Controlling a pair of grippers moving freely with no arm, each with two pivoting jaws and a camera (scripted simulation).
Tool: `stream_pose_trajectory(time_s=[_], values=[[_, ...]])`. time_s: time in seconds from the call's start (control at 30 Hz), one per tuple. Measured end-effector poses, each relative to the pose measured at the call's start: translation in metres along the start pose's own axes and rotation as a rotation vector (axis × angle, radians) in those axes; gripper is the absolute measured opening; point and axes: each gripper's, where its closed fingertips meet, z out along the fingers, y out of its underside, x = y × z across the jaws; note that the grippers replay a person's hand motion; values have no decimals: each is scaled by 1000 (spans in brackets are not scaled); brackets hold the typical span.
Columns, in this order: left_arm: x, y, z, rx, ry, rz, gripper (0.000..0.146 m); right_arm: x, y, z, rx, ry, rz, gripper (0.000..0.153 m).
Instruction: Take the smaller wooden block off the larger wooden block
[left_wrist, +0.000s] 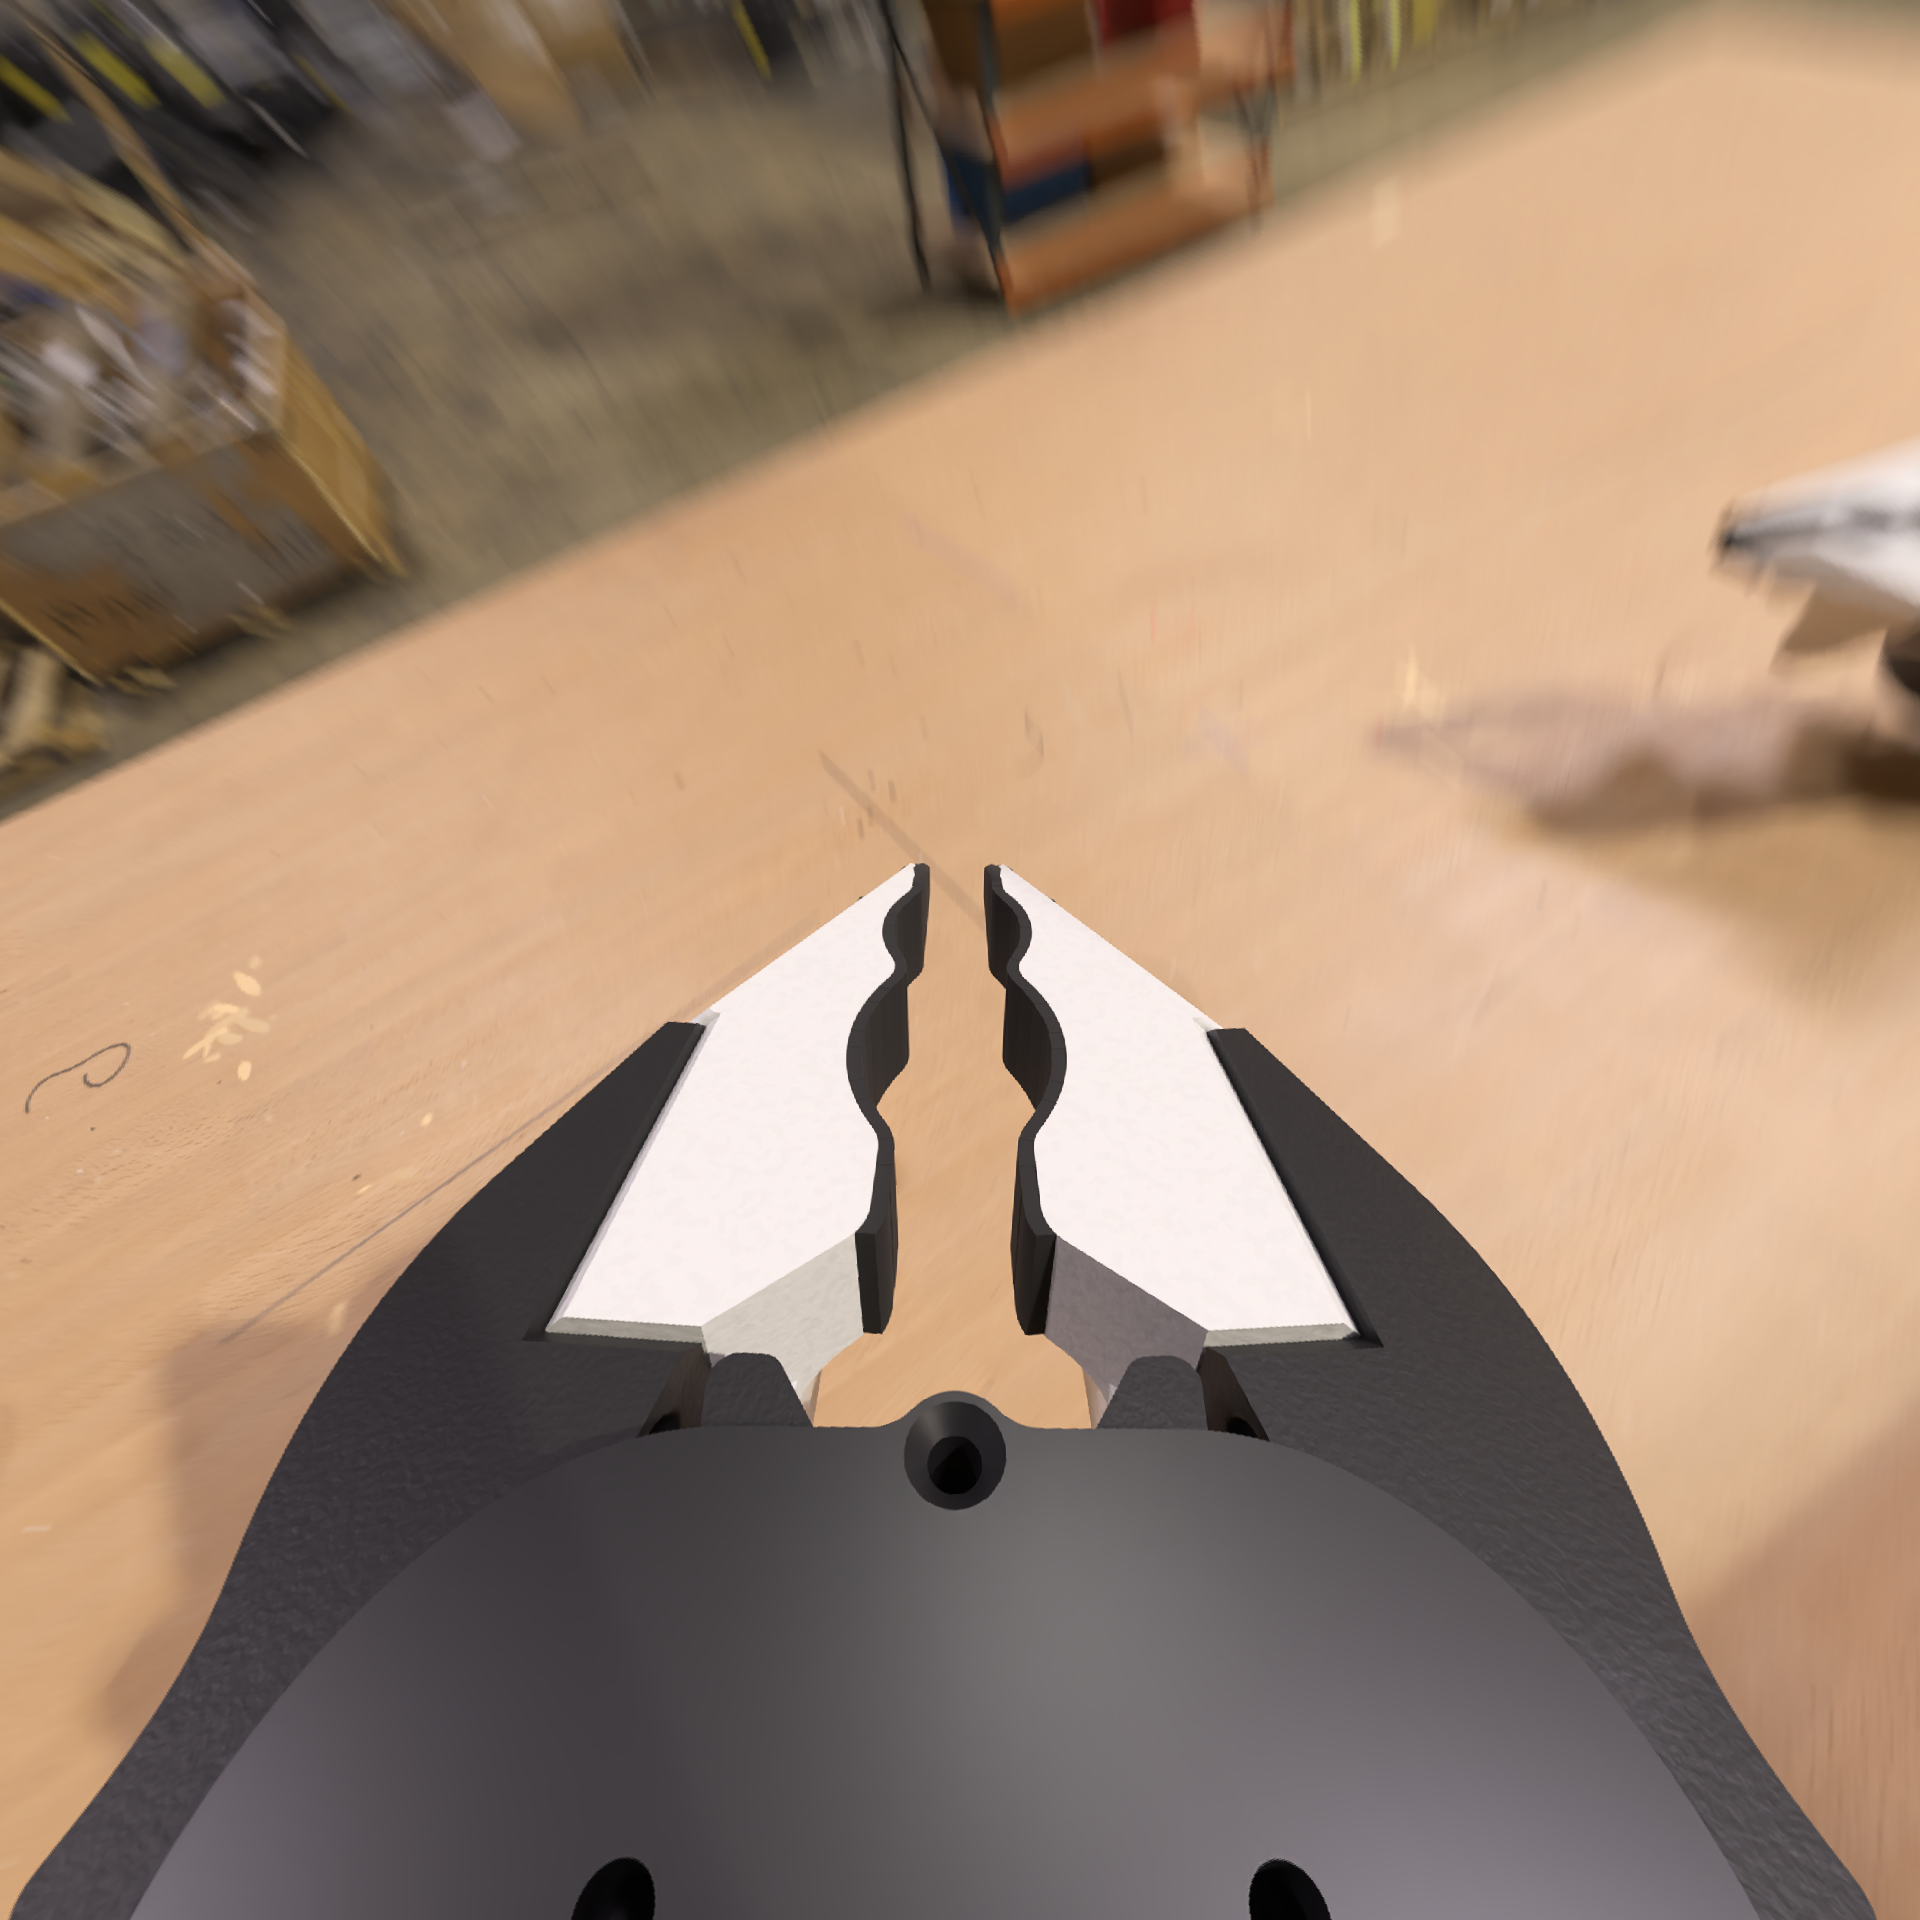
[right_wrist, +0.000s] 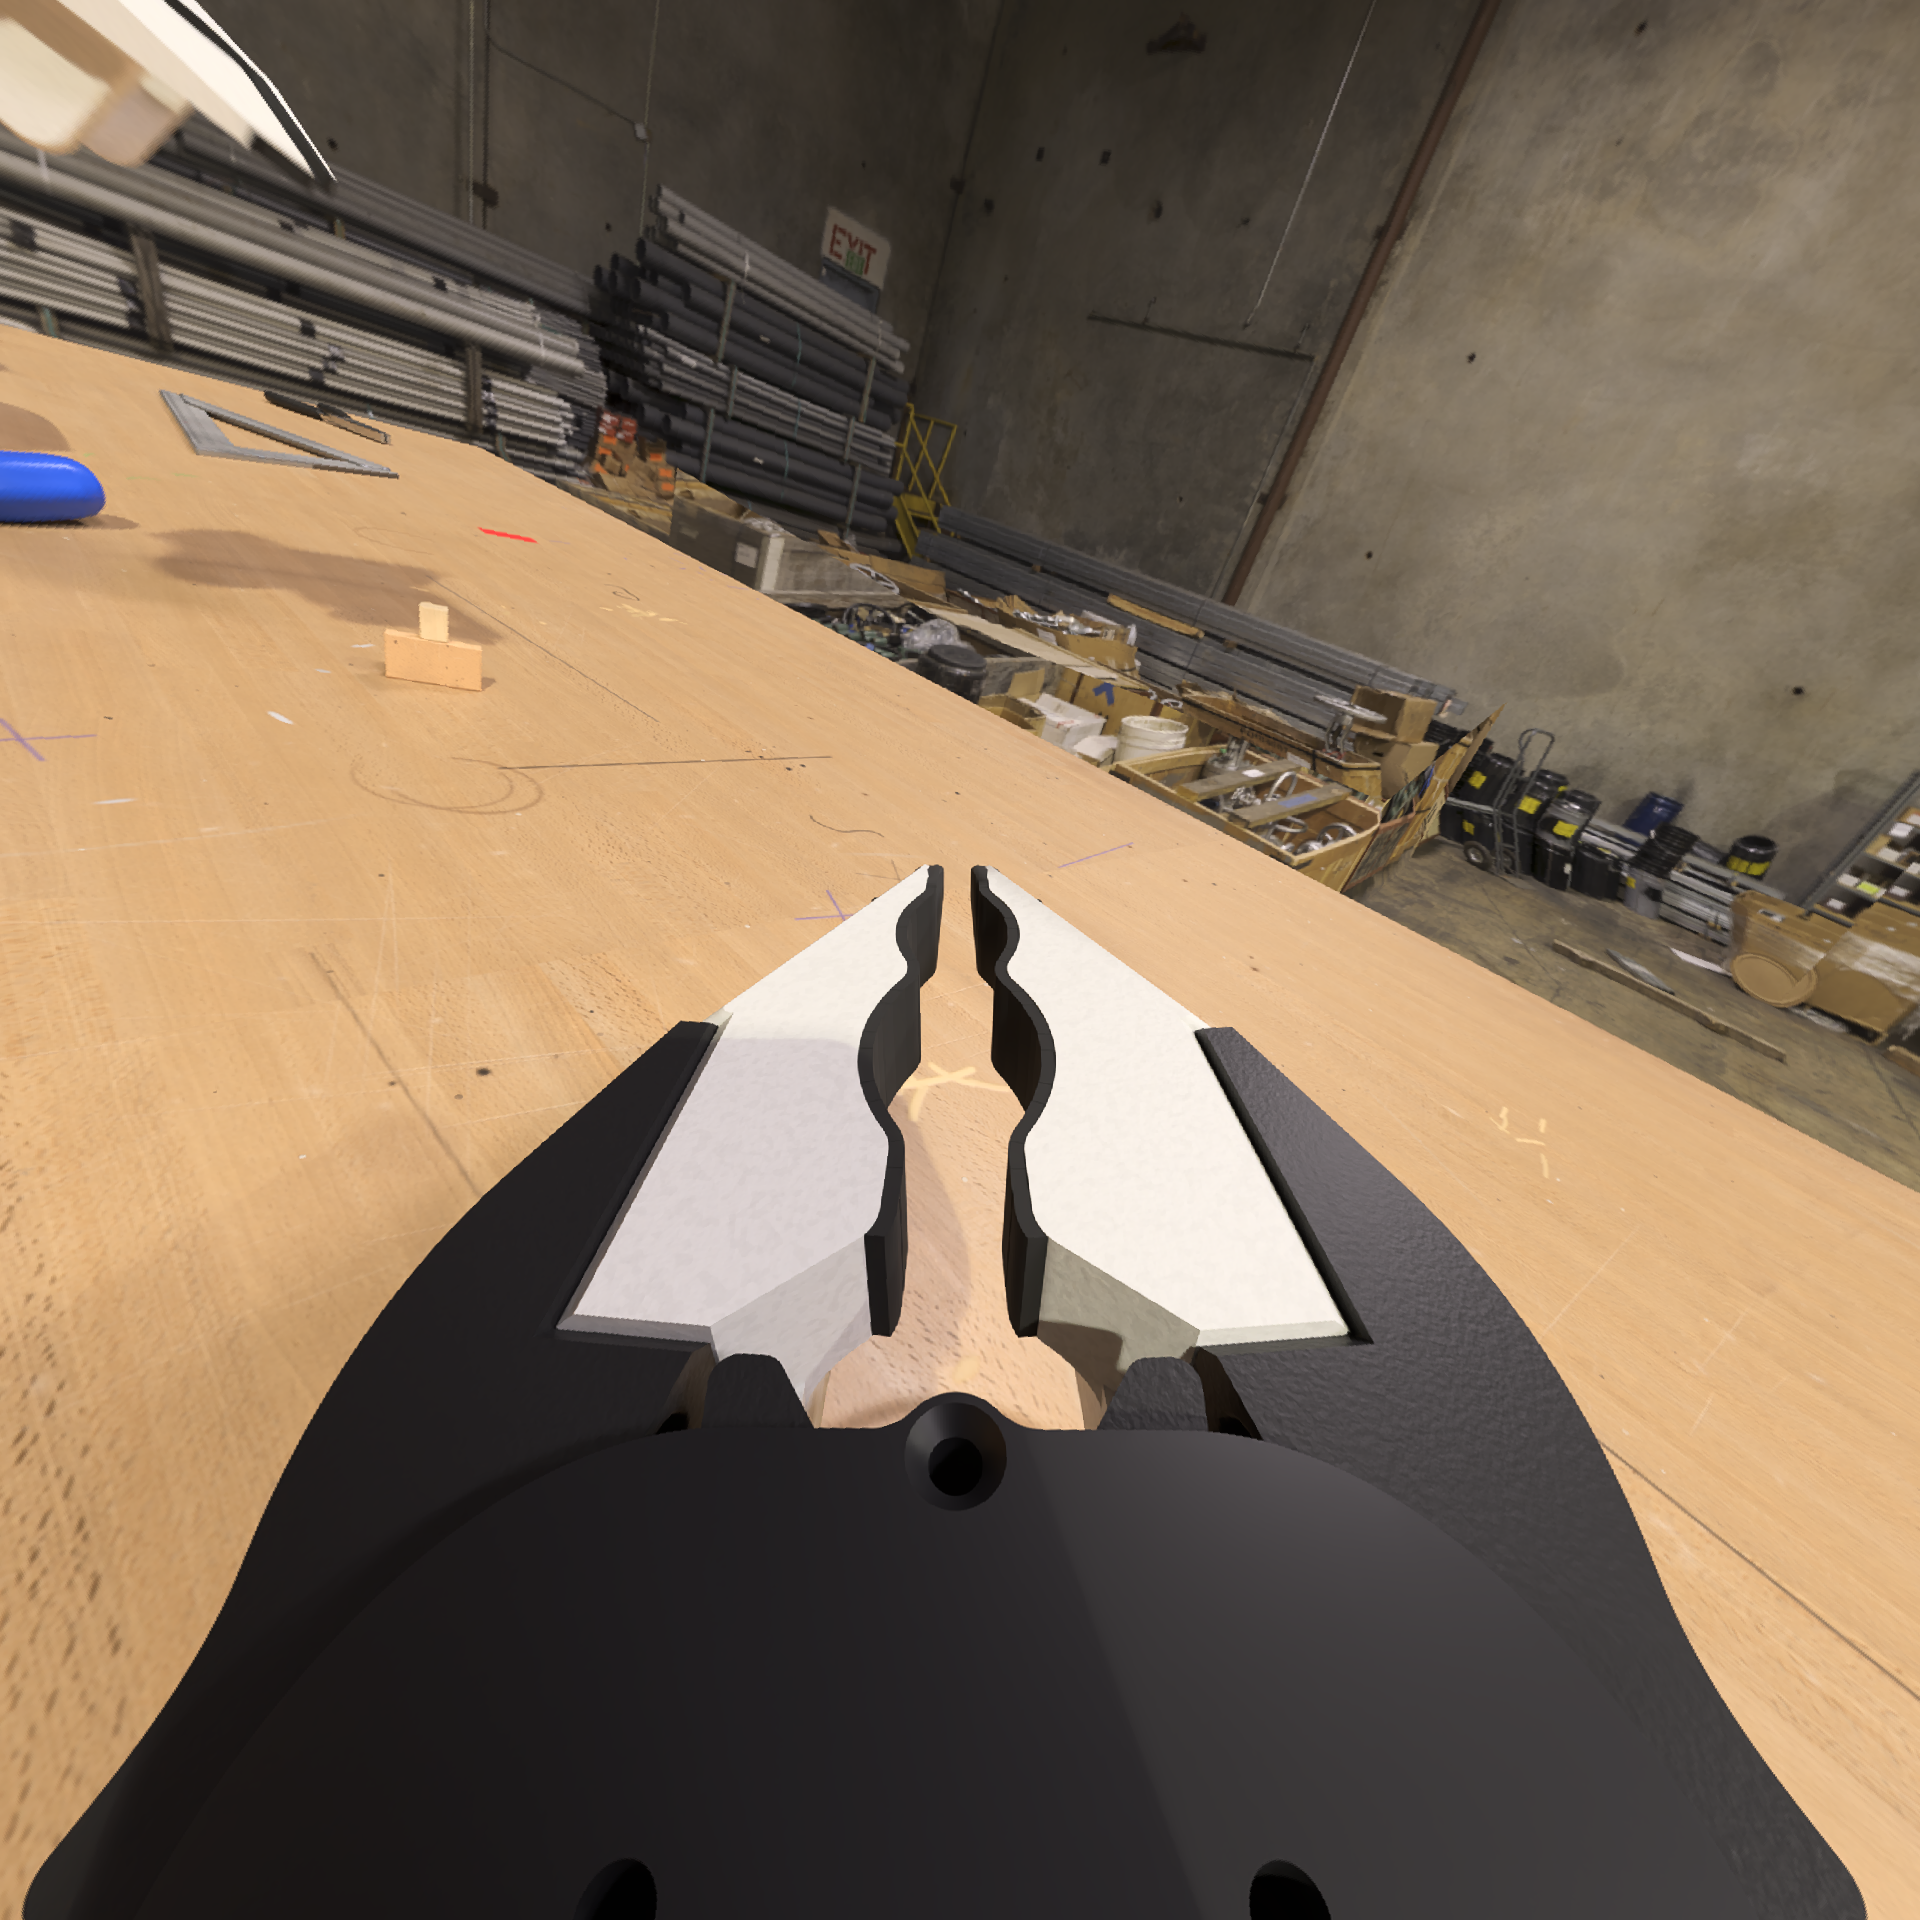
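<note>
In the right wrist view, the larger wooden block (right_wrist: 433, 663) lies on the wooden table (right_wrist: 727, 1039), far ahead to the left. The smaller wooden block (right_wrist: 433, 621) stands upright on top of it. My right gripper (right_wrist: 956, 873) is low over the table, well short of the blocks, its jaws nearly together with nothing between them. My left gripper (left_wrist: 956, 873) is also nearly closed and empty over bare table. Its view is blurred and shows neither block. Part of the left gripper (right_wrist: 177, 83) shows at the top left of the right wrist view.
A blue rounded object (right_wrist: 47, 486) lies at the left edge and a flat grey frame (right_wrist: 270, 431) lies beyond it. The table edge (right_wrist: 1143, 790) runs diagonally on the right, with warehouse clutter below. A blurred white gripper (left_wrist: 1829, 551) shows at the right of the left wrist view.
</note>
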Motion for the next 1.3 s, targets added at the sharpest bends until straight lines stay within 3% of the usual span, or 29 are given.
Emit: stream_pose_trajectory(time_s=[0.13, 0.23, 0.33, 0.43, 0.5, 0.6, 0.67, 1.0, 1.3], values=[[-24, 42, 36, -513, 149, 172, 15, 0, 0, 0, 0, -1, 3, 5], [-40, 72, 53, -810, 201, 192, 18, 0, 1, 1, -3, -8, 3, 6], [-51, 91, 73, -930, 232, 61, 21, -2, 1, 1, -7, -17, -1, 6], [-56, 106, 82, -1011, 235, -208, 25, -2, 1, 2, -4, -21, 2, 6], [-58, 117, 79, -1098, 210, -351, 39, -1, 1, 2, -2, -24, 8, 6], [-59, 135, 70, -1246, 136, -412, 61, 0, 1, 3, 3, -29, 20, 6], [-58, 139, 72, -1268, 94, -435, 72, 1, 1, 3, 7, -30, 27, 6], [-52, 149, 74, -1385, 16, -469, 79, 2, -2, 1, 26, -31, 36, 5], [-49, 158, 75, -1404, 68, -521, 61, 2, -2, 1, 27, -33, 46, 6]])
